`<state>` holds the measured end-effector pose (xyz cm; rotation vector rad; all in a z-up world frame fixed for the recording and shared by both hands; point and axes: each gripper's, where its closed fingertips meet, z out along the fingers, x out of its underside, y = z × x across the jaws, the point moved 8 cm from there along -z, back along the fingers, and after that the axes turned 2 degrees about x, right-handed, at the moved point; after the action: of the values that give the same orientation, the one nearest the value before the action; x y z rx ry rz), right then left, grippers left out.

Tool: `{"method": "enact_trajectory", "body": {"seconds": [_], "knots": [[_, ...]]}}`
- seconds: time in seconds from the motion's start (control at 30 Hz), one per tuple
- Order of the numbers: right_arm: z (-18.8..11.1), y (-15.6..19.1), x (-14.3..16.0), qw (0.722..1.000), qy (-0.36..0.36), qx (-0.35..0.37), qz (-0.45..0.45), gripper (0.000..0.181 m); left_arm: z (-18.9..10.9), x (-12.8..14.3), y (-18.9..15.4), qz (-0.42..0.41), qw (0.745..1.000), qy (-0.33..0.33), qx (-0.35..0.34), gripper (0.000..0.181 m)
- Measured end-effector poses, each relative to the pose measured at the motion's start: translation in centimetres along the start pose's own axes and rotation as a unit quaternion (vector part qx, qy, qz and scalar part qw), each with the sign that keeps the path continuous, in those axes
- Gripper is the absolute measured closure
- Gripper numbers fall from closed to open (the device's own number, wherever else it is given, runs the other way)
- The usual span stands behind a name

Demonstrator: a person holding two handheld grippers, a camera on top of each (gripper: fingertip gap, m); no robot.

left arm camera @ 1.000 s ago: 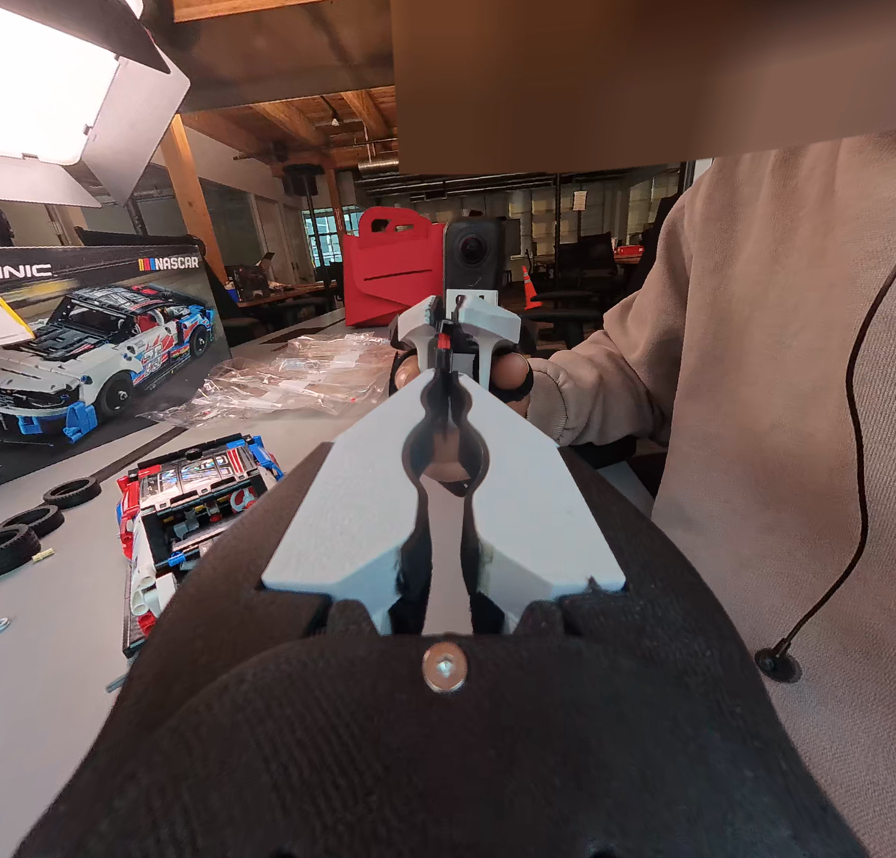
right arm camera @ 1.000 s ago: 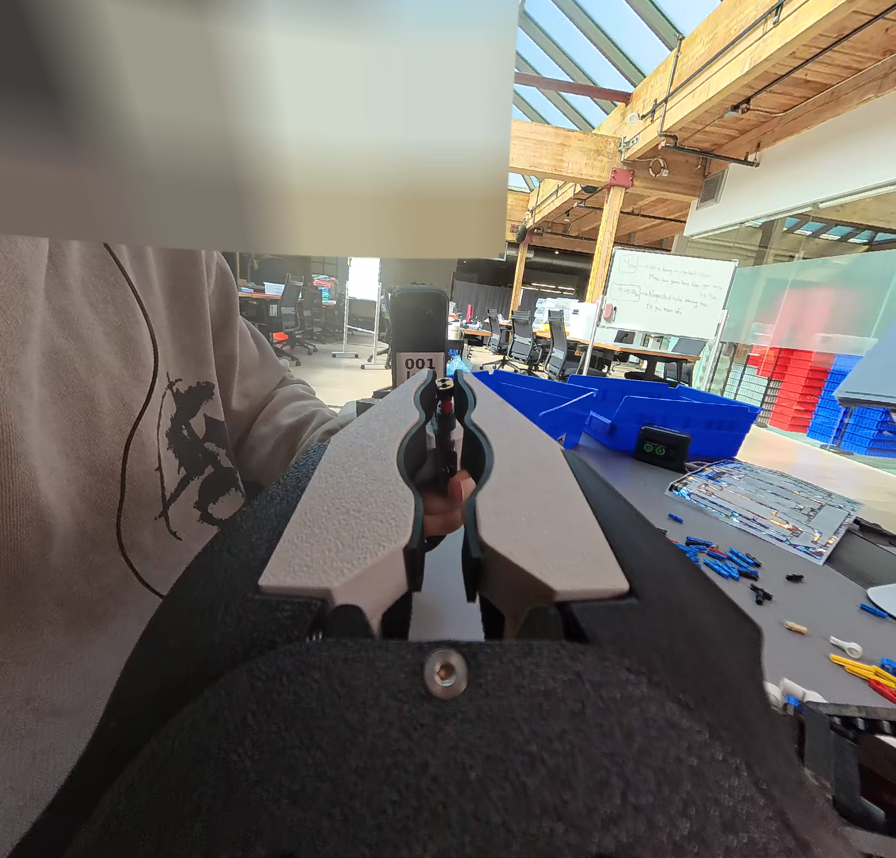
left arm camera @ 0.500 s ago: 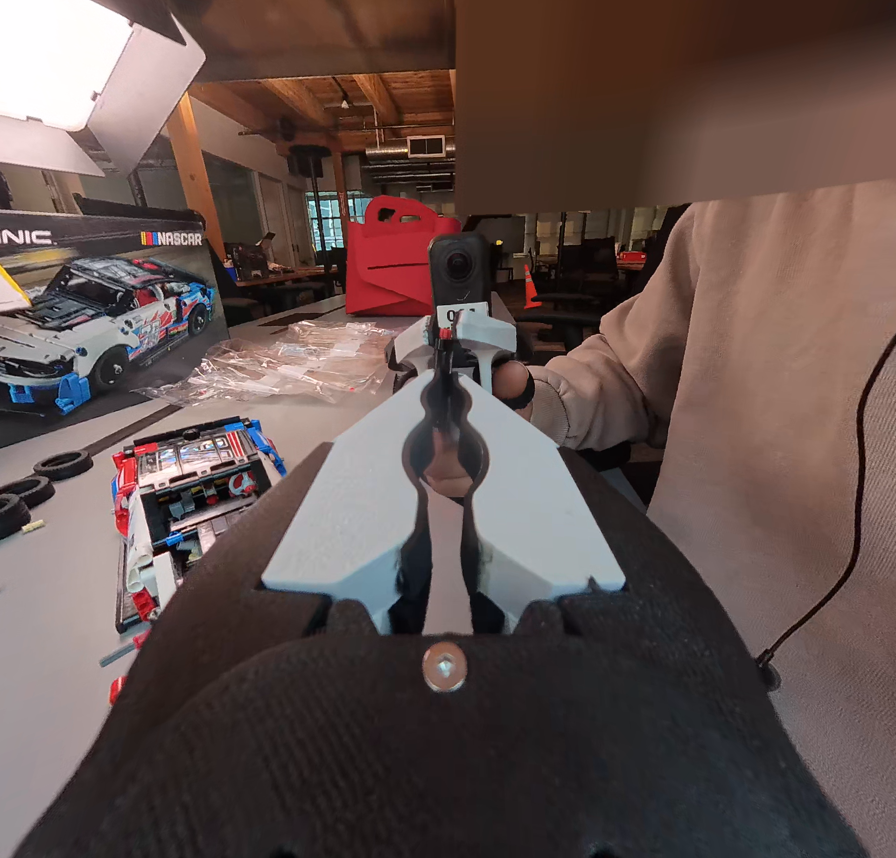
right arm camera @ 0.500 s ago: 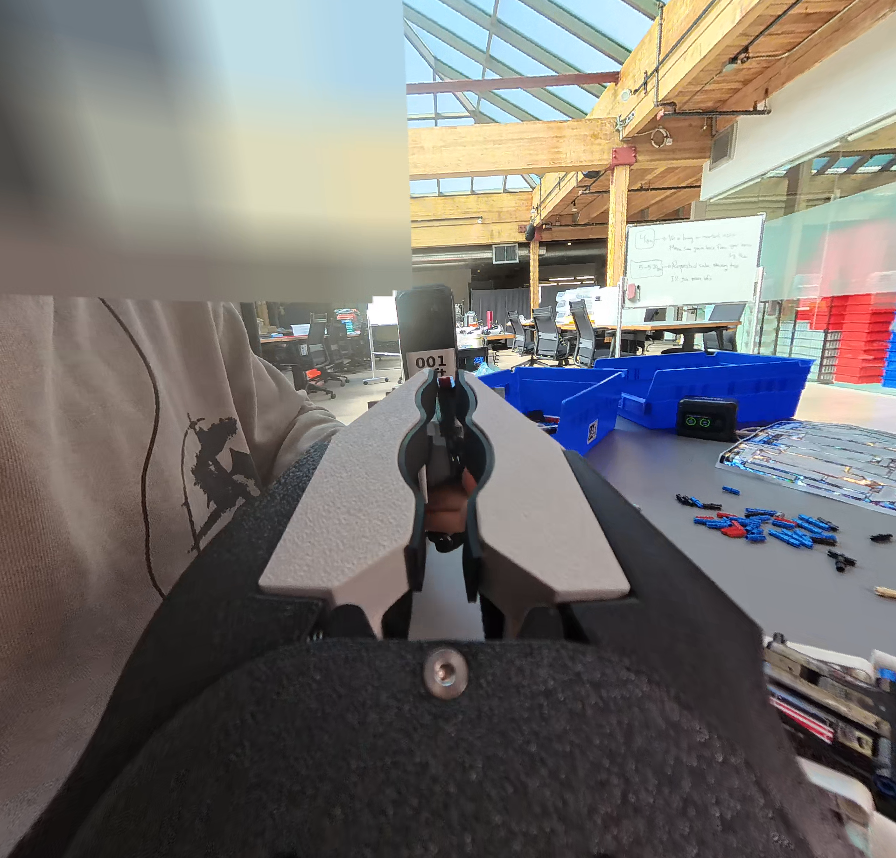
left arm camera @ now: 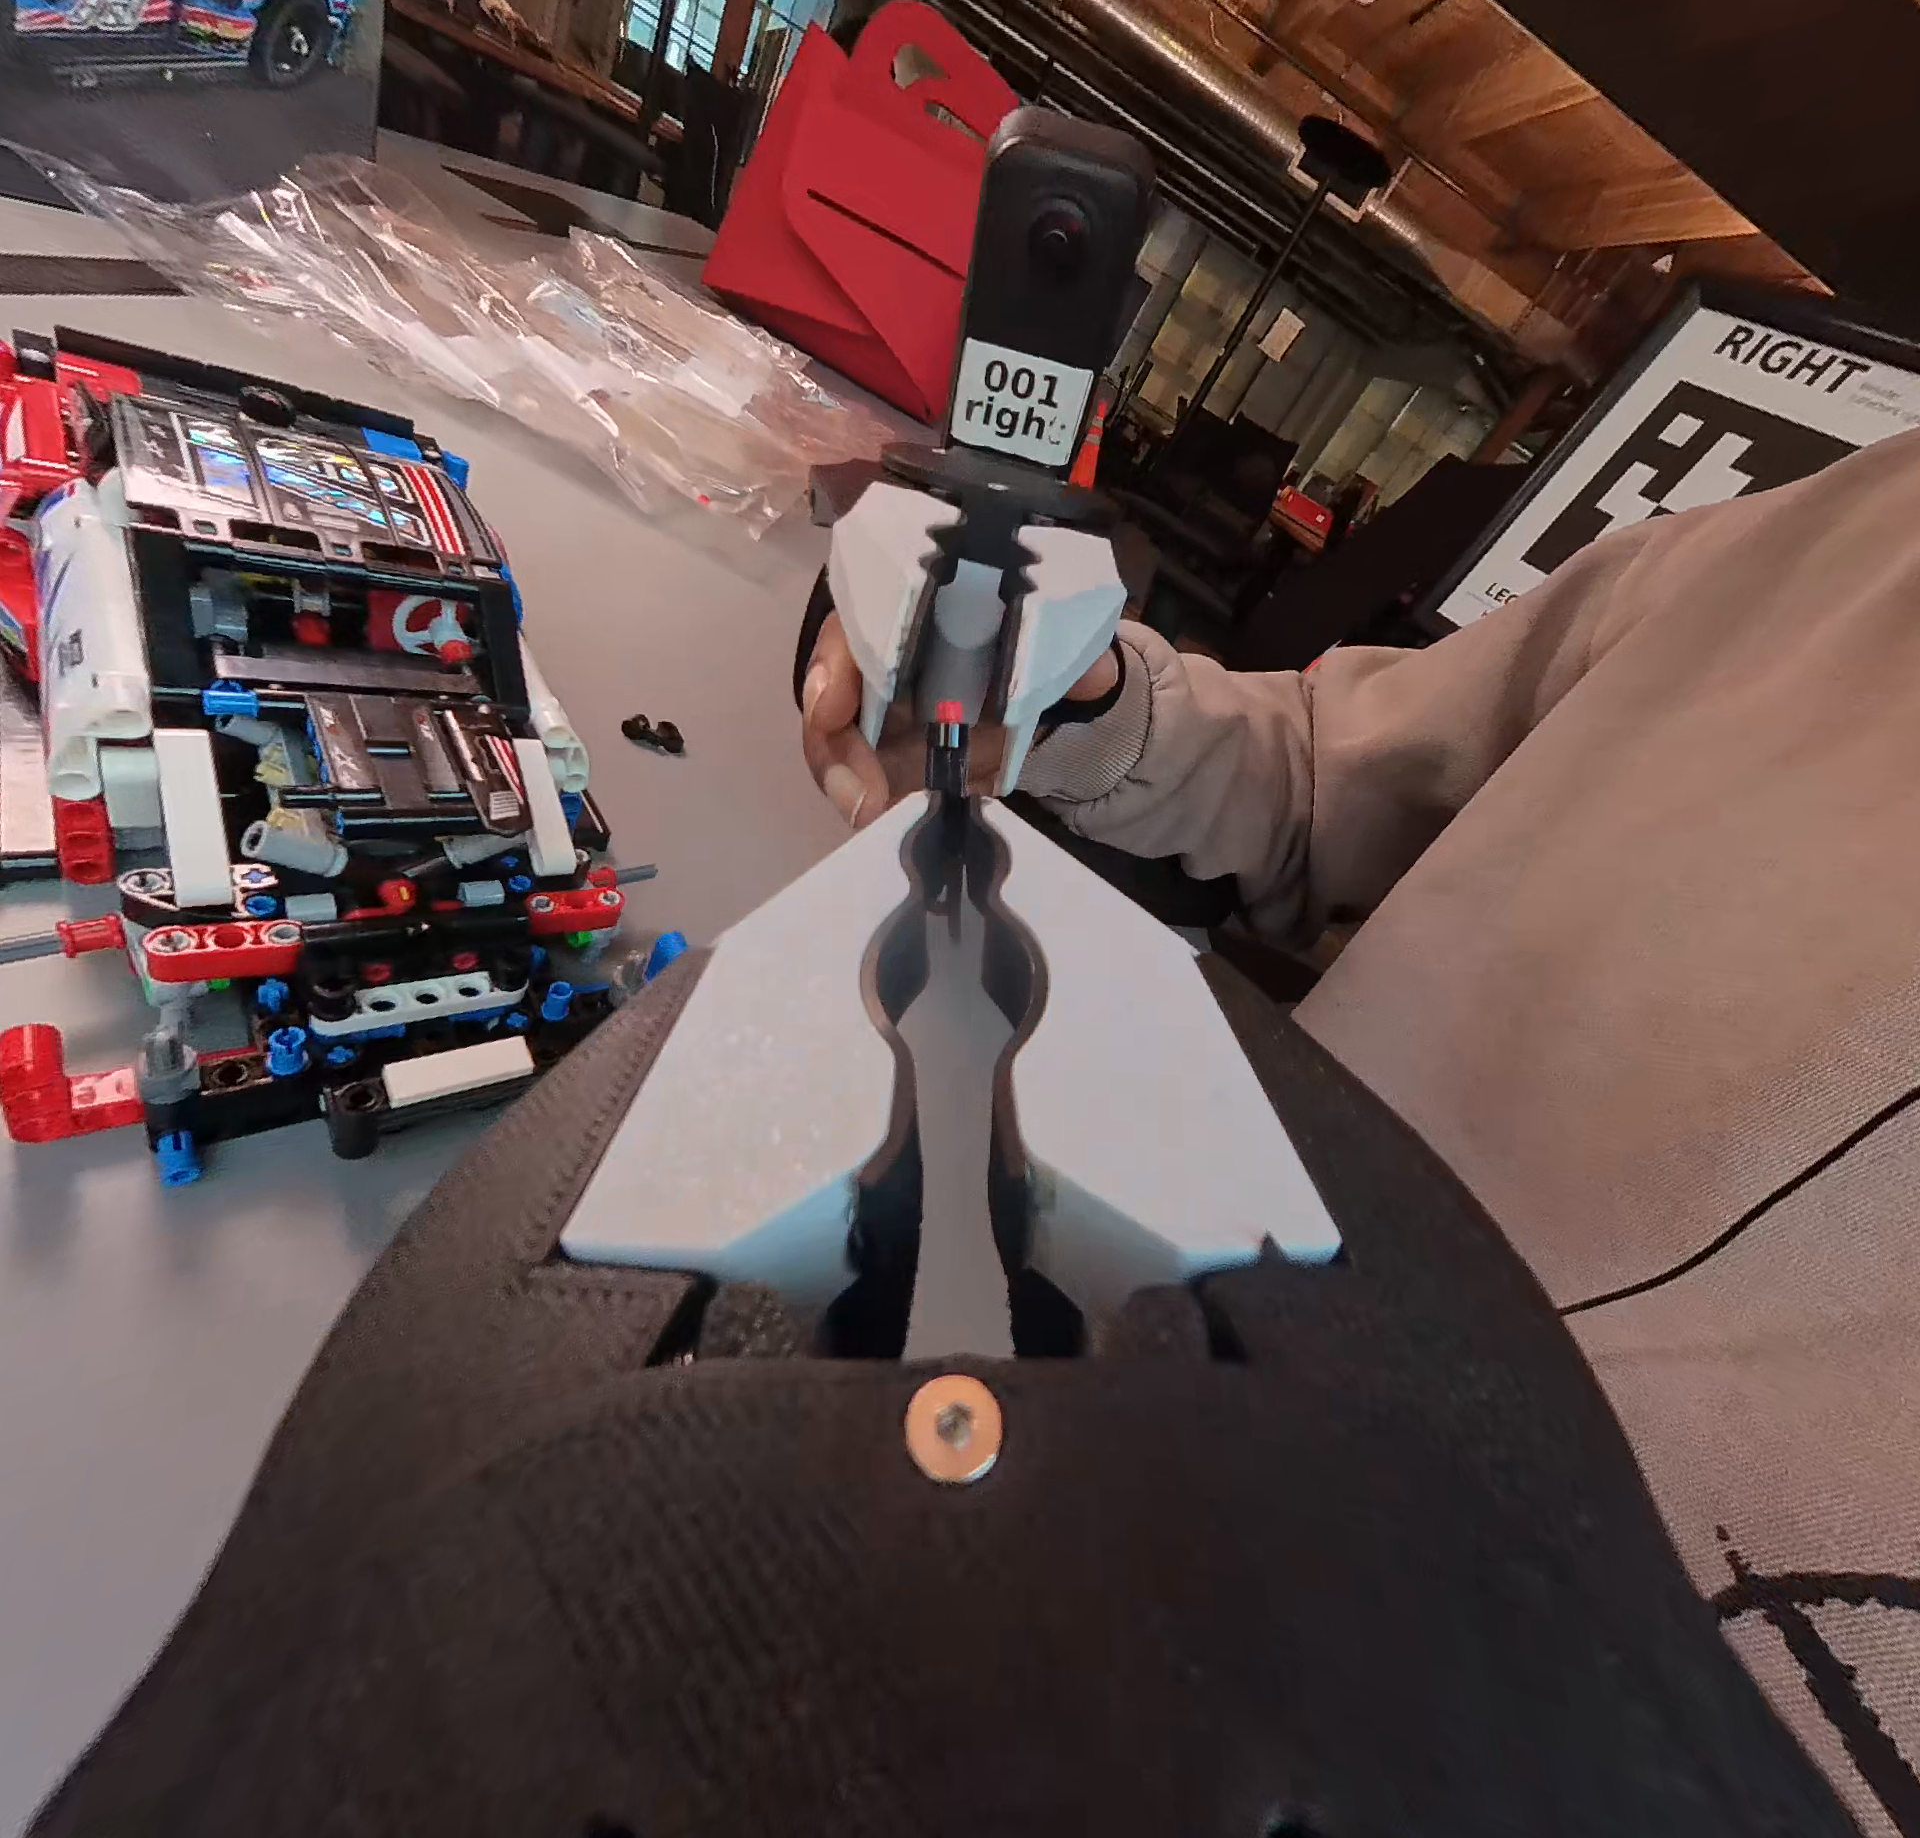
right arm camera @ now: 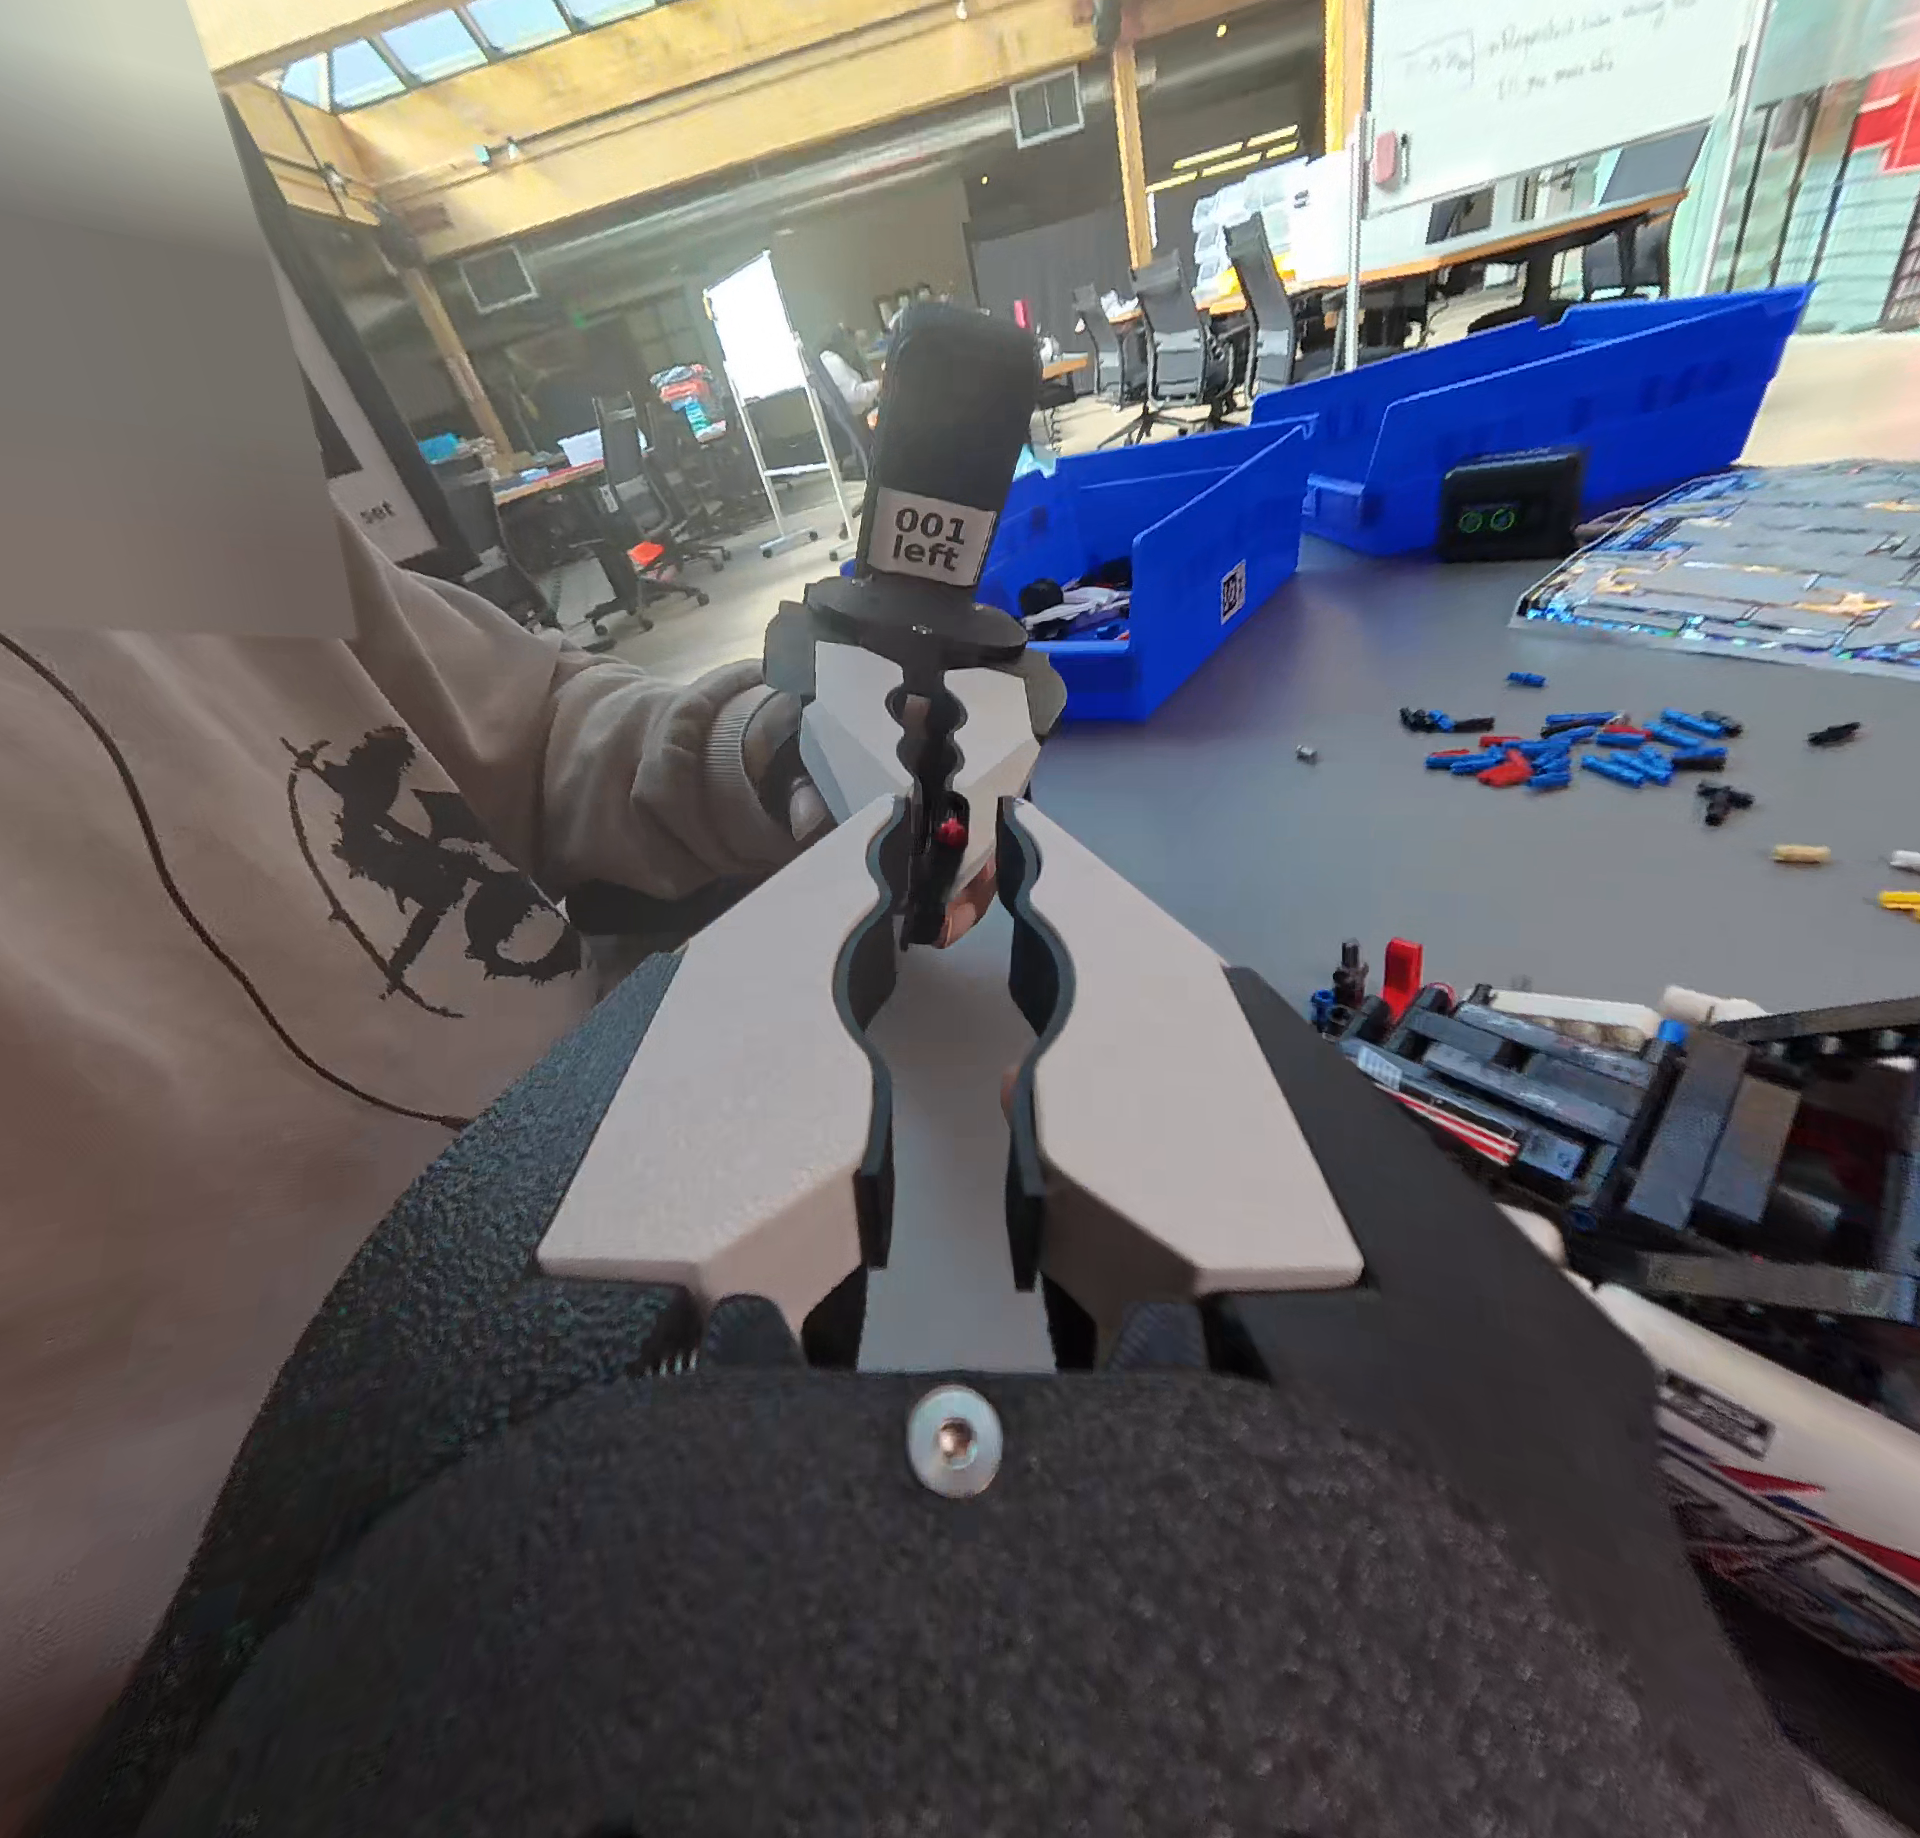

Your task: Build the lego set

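Observation:
My left gripper (left arm camera: 949, 820) is shut on a small black lego piece with a red end (left arm camera: 945, 749), held in the air in front of the person's torso. My right gripper (right arm camera: 948, 822) faces it tip to tip. Its jaws stand open on either side of the piece (right arm camera: 938, 869) without gripping it. In the right wrist view the left gripper (right arm camera: 925, 749) shows straight ahead. In the left wrist view the right gripper (left arm camera: 948, 739) shows likewise. The partly built lego car (left arm camera: 301, 749) lies on the grey table to the left, and also shows in the right wrist view (right arm camera: 1610, 1092).
Loose blue, black and red pins (right arm camera: 1590, 749) lie scattered on the table. Blue bins (right arm camera: 1174, 562), a sticker sheet (right arm camera: 1745, 583) and a black device (right arm camera: 1507, 510) stand behind. Empty plastic bags (left arm camera: 499, 334), a red carton (left arm camera: 862, 230) and the set's box (left arm camera: 177, 1) are at the back. Both grippers' tips are close together, under 4 cm apart.
My right gripper has opened and let go of the piece, which stays in the left gripper. Both grippers have tilted down toward the table and the car.

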<state>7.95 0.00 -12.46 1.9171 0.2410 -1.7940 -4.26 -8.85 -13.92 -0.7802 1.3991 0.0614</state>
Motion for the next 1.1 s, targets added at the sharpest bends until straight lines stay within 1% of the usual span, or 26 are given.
{"method": "enact_trajectory", "body": {"seconds": [0.03, 0.07, 0.17, 0.3, 0.47, 0.53, 0.63, 0.7, 0.77, 0.87, 0.93, 1.03, 1.1], "knots": [[0.2, 0.0, 0.3, 1.000, 0.014, -0.003, 0.007, 0.169, 0.1, 0.0, -0.1, 0.001, 1.000, 0.002, 0.000, 0.181], [0.3, 0.0, 0.6, 1.000, 0.025, -0.011, 0.012, 0.176, 0.1, 0.1, -0.1, 0.006, 1.000, 0.006, -0.003, 0.181], [0.4, -0.1, 0.7, 0.998, 0.027, -0.022, 0.043, 0.176, 0.0, 0.1, -0.1, 0.011, 1.000, 0.013, -0.003, 0.181], [0.5, -0.4, 0.9, 0.993, -0.014, -0.033, 0.111, 0.176, -0.2, -0.2, -0.1, 0.011, 1.000, -0.012, 0.002, 0.180], [0.7, -0.7, 0.8, 0.985, -0.072, -0.034, 0.156, 0.176, -0.5, -0.6, 0.1, -0.019, 0.998, -0.055, 0.018, 0.177], [0.8, -0.9, 0.8, 0.982, -0.089, -0.027, 0.162, 0.176, -0.6, -0.8, 0.1, -0.019, 0.998, -0.065, 0.016, 0.173], [0.9, -0.9, 0.8, 0.979, -0.111, -0.020, 0.167, 0.176, -0.8, -0.9, 0.2, -0.010, 0.997, -0.078, 0.001, 0.174], [0.6, -1.0, 0.4, 0.972, -0.150, -0.023, 0.177, 0.177, -0.8, -0.8, 0.6, -0.008, 0.997, -0.078, -0.023, 0.159], [0.4, -1.1, 0.2, 0.971, -0.164, -0.014, 0.174, 0.176, -0.8, -0.9, 0.5, -0.013, 0.996, -0.090, -0.014, 0.166], [0.4, -0.9, 0.1, 0.968, -0.180, -0.014, 0.171, 0.176, -0.5, -0.9, 0.2, -0.017, 0.995, -0.095, -0.001, 0.171], [0.6, -0.8, 0.3, 0.971, -0.173, -0.013, 0.165, 0.177, -0.4, -0.9, 0.2, -0.023, 0.995, -0.101, 0.006, 0.175], [0.6, -0.7, 0.2, 0.973, -0.173, -0.010, 0.151, 0.176, -0.5, -0.9, 0.4, -0.046, 0.993, -0.110, 0.018, 0.176], [0.6, -0.7, 0.2, 0.976, -0.164, -0.012, 0.141, 0.176, -0.7, -1.0, 0.3, -0.032, 0.994, -0.102, 0.013, 0.176]]}}
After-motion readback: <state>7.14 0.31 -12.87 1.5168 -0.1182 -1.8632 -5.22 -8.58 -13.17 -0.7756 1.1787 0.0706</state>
